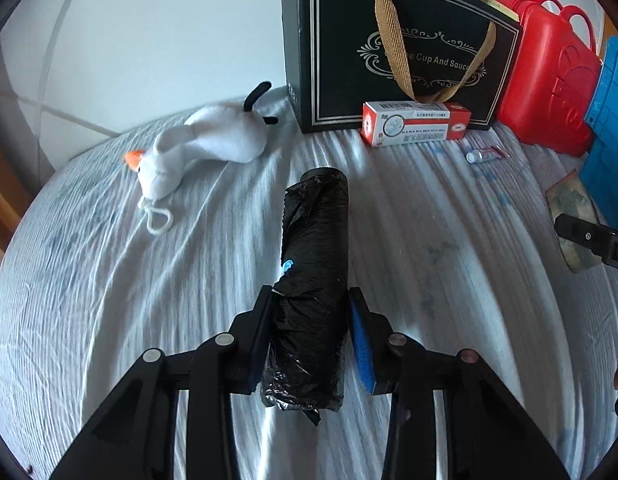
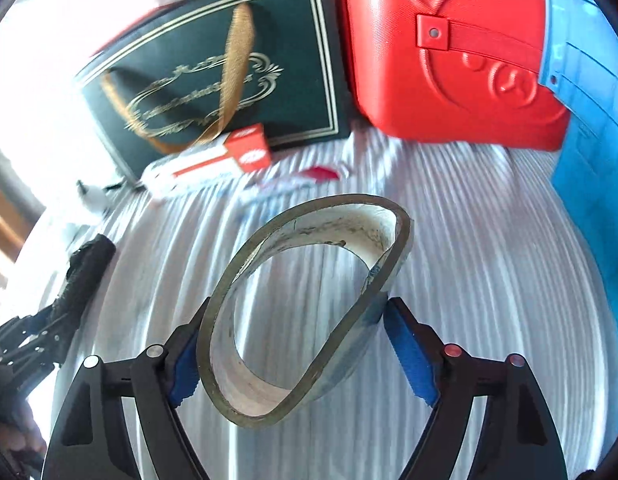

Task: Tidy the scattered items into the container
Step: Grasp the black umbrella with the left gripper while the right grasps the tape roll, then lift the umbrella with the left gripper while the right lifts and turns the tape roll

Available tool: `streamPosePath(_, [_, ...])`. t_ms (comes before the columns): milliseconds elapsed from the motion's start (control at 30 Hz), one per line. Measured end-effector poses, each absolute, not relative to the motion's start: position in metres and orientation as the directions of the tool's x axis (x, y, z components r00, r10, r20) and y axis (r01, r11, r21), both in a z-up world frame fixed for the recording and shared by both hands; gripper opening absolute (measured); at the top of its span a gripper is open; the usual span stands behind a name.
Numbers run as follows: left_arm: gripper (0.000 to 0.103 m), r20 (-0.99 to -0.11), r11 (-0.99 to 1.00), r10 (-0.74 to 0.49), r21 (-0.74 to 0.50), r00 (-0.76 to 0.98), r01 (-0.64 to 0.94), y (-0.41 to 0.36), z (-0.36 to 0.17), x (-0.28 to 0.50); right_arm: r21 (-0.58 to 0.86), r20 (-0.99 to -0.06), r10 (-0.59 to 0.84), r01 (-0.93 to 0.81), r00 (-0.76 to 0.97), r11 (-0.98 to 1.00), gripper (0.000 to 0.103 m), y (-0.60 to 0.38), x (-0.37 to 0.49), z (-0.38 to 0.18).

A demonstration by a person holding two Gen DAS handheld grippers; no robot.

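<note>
My left gripper (image 1: 311, 300) is shut on a black roll of bin bags (image 1: 315, 256), held lengthwise between the pads over the striped sheet. My right gripper (image 2: 297, 312) is shut on a squashed tape roll (image 2: 309, 296), bent into an oval between the blue pads (image 2: 409, 356). The blue container (image 2: 589, 128) stands at the right edge in the right wrist view and shows in the left wrist view (image 1: 609, 120). The bag roll and left gripper show at far left in the right wrist view (image 2: 81, 276).
A white plush goose (image 1: 197, 148), a red-and-white box (image 1: 415, 122) and a small tube (image 1: 487, 155) lie on the bed (image 1: 109, 280). A black gift bag (image 1: 389, 48) and a red plastic case (image 1: 549, 80) stand behind them.
</note>
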State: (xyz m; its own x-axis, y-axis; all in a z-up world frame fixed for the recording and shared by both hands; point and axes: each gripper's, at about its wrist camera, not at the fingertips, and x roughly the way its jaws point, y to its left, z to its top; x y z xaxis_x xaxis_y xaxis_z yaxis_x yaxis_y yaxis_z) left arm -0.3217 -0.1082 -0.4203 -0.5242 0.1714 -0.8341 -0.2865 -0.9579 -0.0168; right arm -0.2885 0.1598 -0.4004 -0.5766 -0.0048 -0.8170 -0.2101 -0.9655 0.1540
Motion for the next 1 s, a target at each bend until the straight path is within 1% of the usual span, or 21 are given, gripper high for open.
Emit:
streamPosePath(167, [0.035, -0.854, -0.967, 0.182, -0.065, -0.487, -0.247, -0.114, -0.419, -0.266, 0.152, -0.84, -0.044, -0.155, -0.541, -0.976, 0.08, 0.143, -0.245, -0.382])
streamPosePath(400, [0.035, -0.878, -0.976, 0.179, -0.102, -0.445, -0.192, -0.131, -0.411, -0.203, 0.125, -0.878, -0.074, -0.078, -0.472, -0.989, 0.079, 0.126, -0.182, -0.368])
streamPosePath(567, [0.034, -0.887, -0.974, 0.188, -0.114, -0.423, -0.194, -0.137, -0.394, -0.159, 0.13, -0.896, -0.105, -0.03, -0.432, -0.991, 0.078, 0.113, -0.149, -0.35])
streamPosePath(667, [0.034, -0.89, -0.971, 0.194, -0.116, -0.413, -0.208, -0.136, -0.385, -0.136, 0.114, -0.893, -0.109, 0.015, -0.436, -0.993, 0.078, 0.103, -0.133, -0.334])
streamPosePath(1000, [0.034, -0.892, -0.972, 0.195, -0.121, -0.408, -0.2, -0.12, -0.349, -0.097, 0.145, -0.889, -0.153, 0.052, -0.432, -0.988, 0.076, 0.097, -0.102, -0.276])
